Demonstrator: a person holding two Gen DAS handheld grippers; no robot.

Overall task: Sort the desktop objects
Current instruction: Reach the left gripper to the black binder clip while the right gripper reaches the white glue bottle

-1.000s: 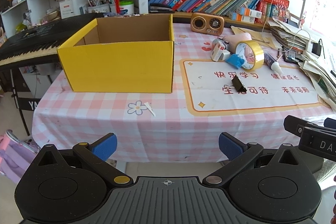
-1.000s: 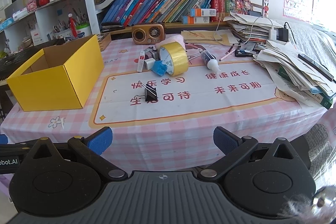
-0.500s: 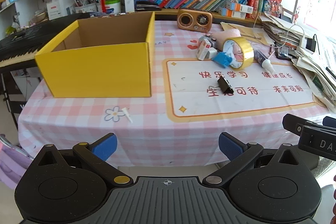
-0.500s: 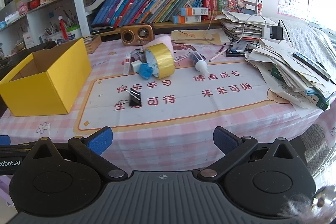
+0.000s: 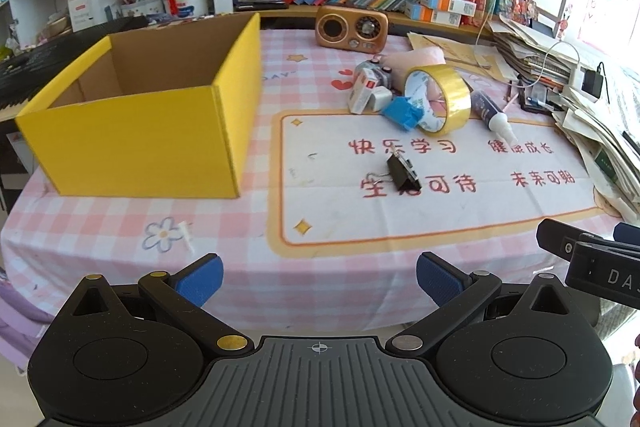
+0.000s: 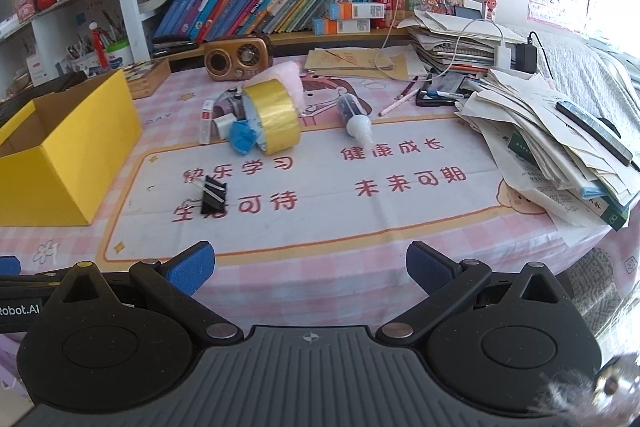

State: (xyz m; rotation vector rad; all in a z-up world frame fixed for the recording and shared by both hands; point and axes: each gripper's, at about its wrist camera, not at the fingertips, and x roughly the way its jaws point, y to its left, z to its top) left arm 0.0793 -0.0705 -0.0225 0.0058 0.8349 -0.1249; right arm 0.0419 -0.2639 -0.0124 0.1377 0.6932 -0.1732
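From the left wrist view, the left gripper (image 5: 318, 277) hangs at the near edge of the table with its blue-padded fingers spread wide and nothing between them. The yellow box (image 5: 140, 147) stands open-topped on the left of the checked tablecloth (image 5: 340, 267); as far as its inside shows, it holds nothing. The black binder clip (image 5: 404, 173) lies alone on the printed mat, well apart from the box and nearer than the pile behind it, where the roll of yellow tape (image 5: 440, 99) leans upright against a blue scrap (image 5: 402, 111) and a small white carton (image 5: 362, 93), with a glue bottle (image 5: 494, 115) just beside it on the right. From the right wrist view, the right gripper (image 6: 308, 267) is likewise wide open and empty, short of the mat, with the binder clip (image 6: 214, 195) ahead and to its left and the glue bottle (image 6: 356, 117) farther off. The likely first pick is the clip, since it sits clear of everything else. To do it well, come down over it with the fingers straddling the black body rather than the thin wire handles, which would slip, close firmly, lift straight, then carry it over the box wall before letting go. The tape is best left until the items touching it are cleared, or it may roll.
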